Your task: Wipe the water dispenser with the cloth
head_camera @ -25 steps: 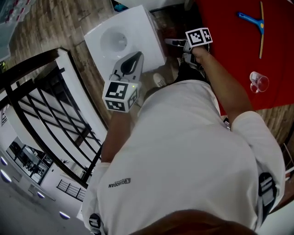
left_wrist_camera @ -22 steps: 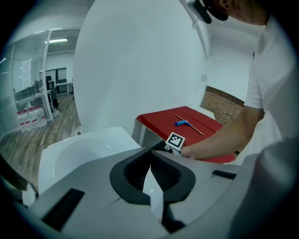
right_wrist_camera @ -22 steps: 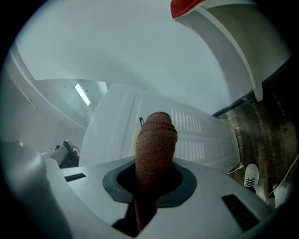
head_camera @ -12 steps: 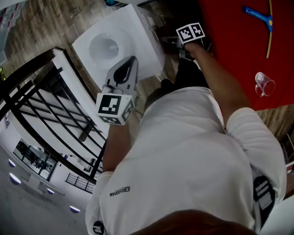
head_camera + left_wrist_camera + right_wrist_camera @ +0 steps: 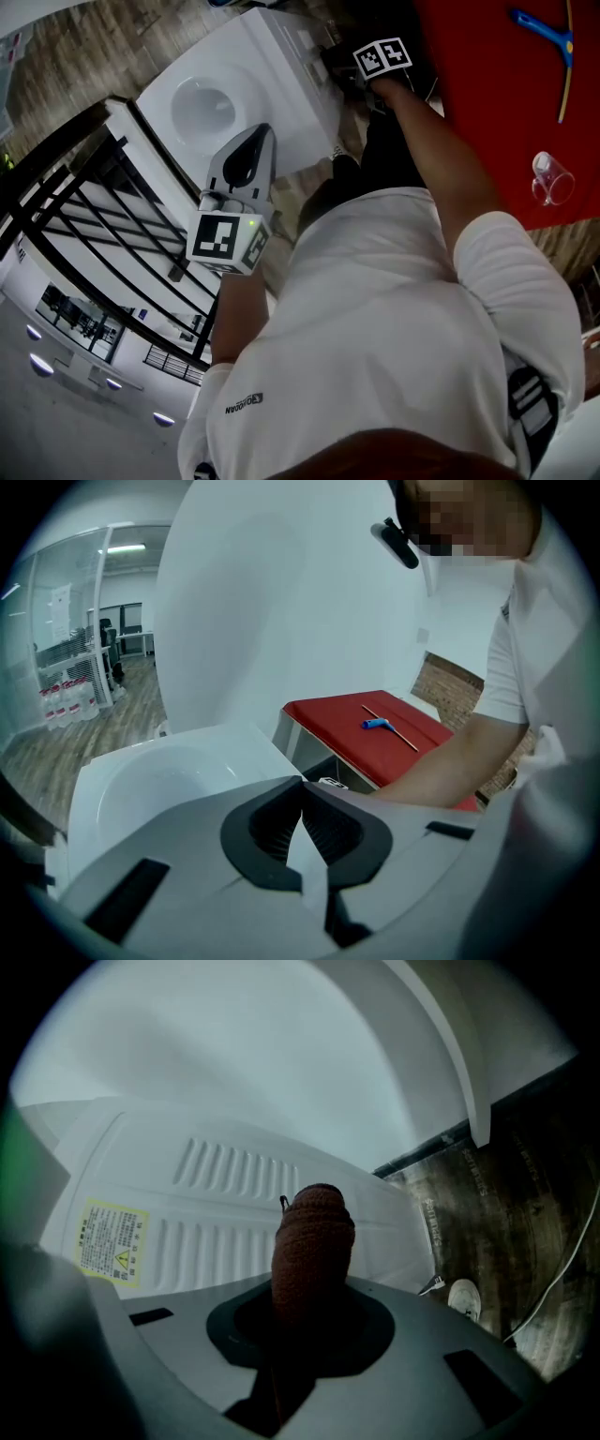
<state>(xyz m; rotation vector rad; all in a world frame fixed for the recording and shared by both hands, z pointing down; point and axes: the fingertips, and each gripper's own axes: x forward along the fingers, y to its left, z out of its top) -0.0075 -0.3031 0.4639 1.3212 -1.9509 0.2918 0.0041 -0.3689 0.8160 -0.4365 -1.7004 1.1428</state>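
The white water dispenser (image 5: 248, 89) stands in front of me, its round recessed top showing in the head view. My left gripper (image 5: 261, 136) hovers over its near edge, shut with nothing between its fingers. In the left gripper view the left gripper's (image 5: 302, 787) jaws meet above the dispenser's top (image 5: 159, 775). My right gripper (image 5: 361, 80) reaches down the dispenser's far side, jaws hidden in shadow there. In the right gripper view it (image 5: 309, 1321) is shut on a rolled brown cloth (image 5: 312, 1237), close to the dispenser's ribbed back panel (image 5: 234, 1194) with a yellow label (image 5: 108, 1237).
A red table (image 5: 487, 103) at the right carries a blue-handled tool (image 5: 544, 26) and a clear cup (image 5: 553, 178). A black railing (image 5: 84, 225) runs along the left. Beside the dispenser's base a shoe (image 5: 464, 1299) and a cable (image 5: 553, 1283) lie on the wooden floor.
My right gripper has moved further along the dispenser's far side. The left gripper has drifted slightly back toward me and stays shut.
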